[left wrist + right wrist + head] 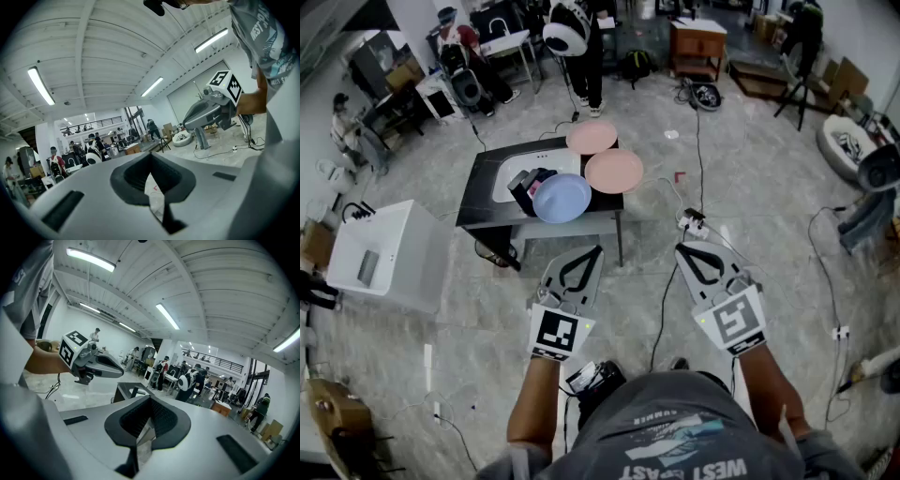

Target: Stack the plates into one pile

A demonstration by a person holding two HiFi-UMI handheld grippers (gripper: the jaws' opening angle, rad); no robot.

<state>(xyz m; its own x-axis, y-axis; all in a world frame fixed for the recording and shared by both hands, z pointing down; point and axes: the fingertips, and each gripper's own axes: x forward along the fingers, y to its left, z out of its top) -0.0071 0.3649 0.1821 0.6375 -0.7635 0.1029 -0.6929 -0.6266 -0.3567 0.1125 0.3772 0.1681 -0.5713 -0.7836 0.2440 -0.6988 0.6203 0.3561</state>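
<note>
Head view: opening step, nothing gripped. Left tongs (pixel 596 251) and right tongs (pixel 682 249) closed, empty, near the body, well apart from far bench (pixel 483 192). Blue plate (pixel 562 198), near pink plate (pixel 614 172), far pink plate (pixel 592 137) unstacked there. Next, probably: approach, open, take one rim.

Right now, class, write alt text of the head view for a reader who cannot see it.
A blue plate and two pink plates lie unstacked on a small dark table. A person holds the left claw and right claw, both shut and empty, above the floor, short of the table.
</note>
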